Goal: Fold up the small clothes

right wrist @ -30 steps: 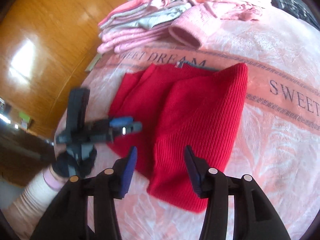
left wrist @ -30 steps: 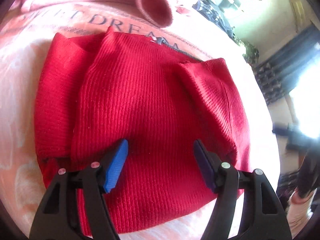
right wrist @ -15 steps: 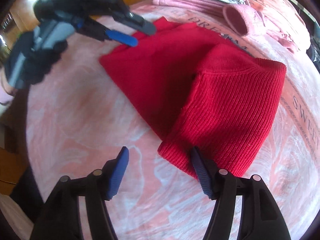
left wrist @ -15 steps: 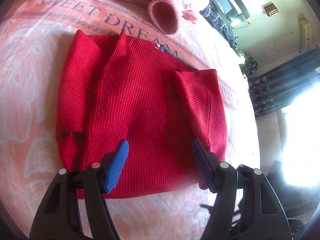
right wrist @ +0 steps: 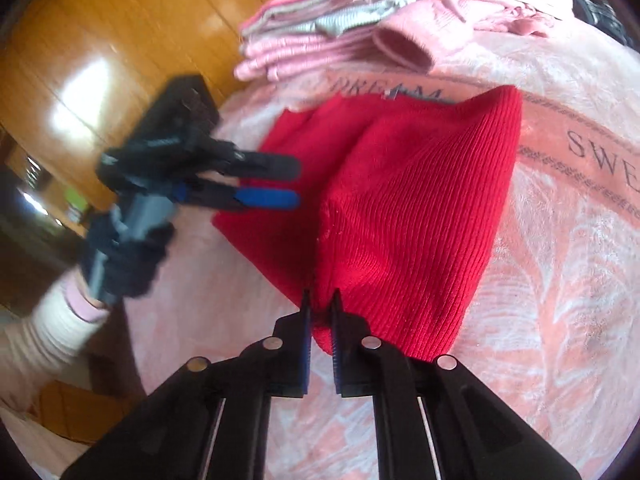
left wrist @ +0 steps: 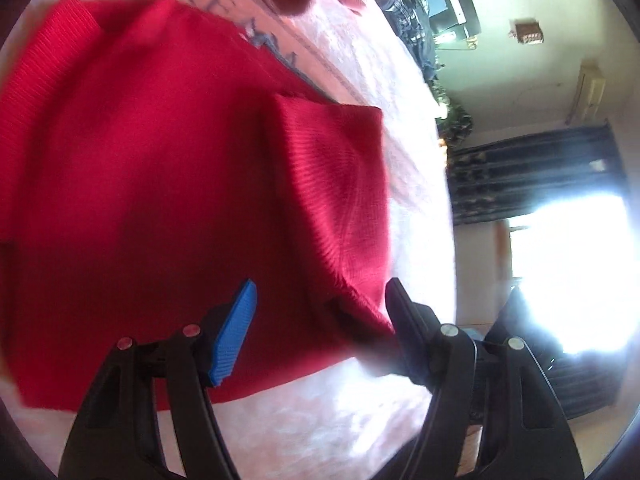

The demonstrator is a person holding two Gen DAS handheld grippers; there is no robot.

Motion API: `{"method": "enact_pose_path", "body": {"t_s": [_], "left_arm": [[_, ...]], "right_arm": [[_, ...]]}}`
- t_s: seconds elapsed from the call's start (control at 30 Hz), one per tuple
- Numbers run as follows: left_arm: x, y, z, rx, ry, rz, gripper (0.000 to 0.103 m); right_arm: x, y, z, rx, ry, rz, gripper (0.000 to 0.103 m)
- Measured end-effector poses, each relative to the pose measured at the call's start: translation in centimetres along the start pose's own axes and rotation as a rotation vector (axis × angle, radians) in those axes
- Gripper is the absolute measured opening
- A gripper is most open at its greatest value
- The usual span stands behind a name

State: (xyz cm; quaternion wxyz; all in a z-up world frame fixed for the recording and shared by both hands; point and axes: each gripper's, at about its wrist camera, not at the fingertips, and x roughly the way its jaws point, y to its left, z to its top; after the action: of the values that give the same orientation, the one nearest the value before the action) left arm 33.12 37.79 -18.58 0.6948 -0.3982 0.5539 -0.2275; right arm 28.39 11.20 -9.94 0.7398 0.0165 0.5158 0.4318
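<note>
My right gripper (right wrist: 320, 310) has closed since half a second ago, now pinching the near corner of the red knit sweater (right wrist: 404, 216) on the bed blanket (right wrist: 560, 280). Left gripper (left wrist: 320, 300) hovers wide apart over its near hem. Sweater's long axis runs away from me toward the pink folded pile (right wrist: 320, 36); right is nearer.

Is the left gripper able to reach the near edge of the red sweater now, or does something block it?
Probably yes. The left gripper is open right over the red sweater, nothing lying between. The right gripper pinches a different corner and does not cross its path.
</note>
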Motion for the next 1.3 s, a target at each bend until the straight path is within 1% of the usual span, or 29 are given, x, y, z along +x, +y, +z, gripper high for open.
{"method": "enact_pose_path", "body": {"t_s": [0.1,0.13,0.2,0.3,0.33,0.37,0.4,0.43,0.47,0.57,0.67,0.7,0.8,0.97,1.2,1.3], "left_arm": [[2.8,0.1,1.1,-0.048,0.030,-0.029,0.067],[3.7,0.1,1.6,-0.070,0.038,-0.059,0.067],[4.8,-0.1,2.5,-0.096,0.032,-0.094,0.067],[5.9,-0.7,4.4,-0.097,0.011,-0.100,0.065],[6.2,-0.9,5.2,-0.093,0.009,-0.100,0.059],[6.7,-0.9,6.0,-0.097,0.010,-0.096,0.049],[7.0,-0.8,6.5,-0.102,0.013,-0.092,0.041],[7.6,-0.8,7.0,-0.104,0.024,-0.088,0.017],[7.9,-0.8,7.3,-0.100,0.032,-0.080,0.012],[8.1,-1.5,7.5,-0.067,0.011,-0.074,0.011],[7.1,-3.2,7.4,0.026,-0.039,-0.078,0.011],[6.7,-3.4,7.4,0.038,-0.048,-0.079,0.011],[4.9,-4.4,7.5,0.086,-0.083,-0.074,0.011],[1.1,-5.0,7.8,0.142,-0.128,-0.028,0.011],[-5.3,-3.3,9.0,0.167,-0.205,0.029,0.011],[-8.0,-1.6,9.1,0.177,-0.227,0.067,0.011]], "right_arm": [[-1.7,-0.3,0.3,0.032,-0.049,0.049,0.008],[-2.2,-0.5,0.3,0.040,-0.061,0.061,0.008],[-3.1,-0.4,0.3,0.038,-0.075,0.076,0.008],[-3.6,-0.2,0.3,0.025,-0.078,0.074,0.008],[-3.7,0.0,0.0,0.023,-0.078,0.074,0.008],[-3.7,0.0,0.0,0.024,-0.079,0.076,0.008],[-3.7,-0.1,-0.1,0.027,-0.080,0.079,0.008],[-3.5,-0.1,-0.1,0.030,-0.079,0.081,0.008],[-3.4,-0.1,-0.1,0.028,-0.079,0.081,0.008],[-3.2,0.0,-0.3,0.034,-0.078,0.094,0.008],[-2.5,0.4,-0.6,0.035,-0.066,0.108,0.008],[-2.1,0.7,-0.5,0.035,-0.064,0.119,0.008],[-0.9,2.0,0.0,0.026,-0.058,0.150,0.008],[1.3,4.7,1.7,-0.001,-0.056,0.199,0.008],[5.3,8.4,4.4,-0.024,-0.037,0.271,0.008],[7.4,10.2,5.2,-0.049,-0.015,0.274,0.008]]}}
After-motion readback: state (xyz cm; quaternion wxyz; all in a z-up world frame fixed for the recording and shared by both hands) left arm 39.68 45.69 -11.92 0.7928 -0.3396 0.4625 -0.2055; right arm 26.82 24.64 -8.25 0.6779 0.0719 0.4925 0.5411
